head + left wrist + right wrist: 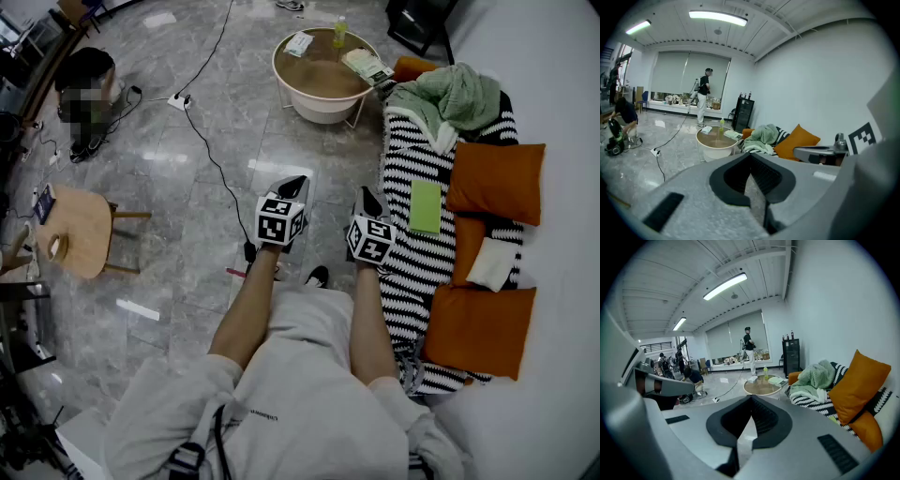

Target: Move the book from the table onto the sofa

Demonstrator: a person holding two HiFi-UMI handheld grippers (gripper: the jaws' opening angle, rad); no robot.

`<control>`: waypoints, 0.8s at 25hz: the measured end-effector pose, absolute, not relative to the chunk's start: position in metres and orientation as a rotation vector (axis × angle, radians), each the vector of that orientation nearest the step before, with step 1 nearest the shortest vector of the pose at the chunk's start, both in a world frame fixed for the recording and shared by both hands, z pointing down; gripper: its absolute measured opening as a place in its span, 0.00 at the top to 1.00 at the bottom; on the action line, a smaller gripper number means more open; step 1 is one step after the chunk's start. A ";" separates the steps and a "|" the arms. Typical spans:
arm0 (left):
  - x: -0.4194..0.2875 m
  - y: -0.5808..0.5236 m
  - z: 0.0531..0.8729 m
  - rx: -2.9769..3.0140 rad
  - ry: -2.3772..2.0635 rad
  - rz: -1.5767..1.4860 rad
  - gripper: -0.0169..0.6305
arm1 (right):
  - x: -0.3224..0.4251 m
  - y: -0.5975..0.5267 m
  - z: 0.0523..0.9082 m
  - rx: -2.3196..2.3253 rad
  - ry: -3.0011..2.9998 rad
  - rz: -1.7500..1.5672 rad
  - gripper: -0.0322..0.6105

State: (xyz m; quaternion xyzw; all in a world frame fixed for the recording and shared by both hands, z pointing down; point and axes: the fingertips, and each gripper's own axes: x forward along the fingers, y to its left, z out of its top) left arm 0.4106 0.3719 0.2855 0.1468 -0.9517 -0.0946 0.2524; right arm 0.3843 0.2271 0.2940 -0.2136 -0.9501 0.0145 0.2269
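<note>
Both tools are held out side by side over the floor, pointing slightly down, well apart from the counter point(323, 108) and near the sofa point(562, 94) edge. Left tool point(293, 185) point(752, 178): jaws fully together, nothing between the pads. Right tool point(368, 199) point(745, 423): the same, jaws together and empty. A flat green book point(425, 206) lies on the striped blanket point(412, 159) that covers the sofa seat, just beside an orange cushion point(497, 181) and just beside the right tool in the head view. The round counter stands further off, carrying a bottle point(338, 33) and two booklets, one point(298, 42) at its left rim and one point(366, 64) at its right rim next to the sofa. A green throw point(459, 94) is bunched at the far end of the blanket.
</note>
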 end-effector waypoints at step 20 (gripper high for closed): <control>0.338 0.366 0.300 0.396 -2.598 -0.296 0.96 | 0.326 0.218 0.326 -0.613 -2.518 0.166 0.94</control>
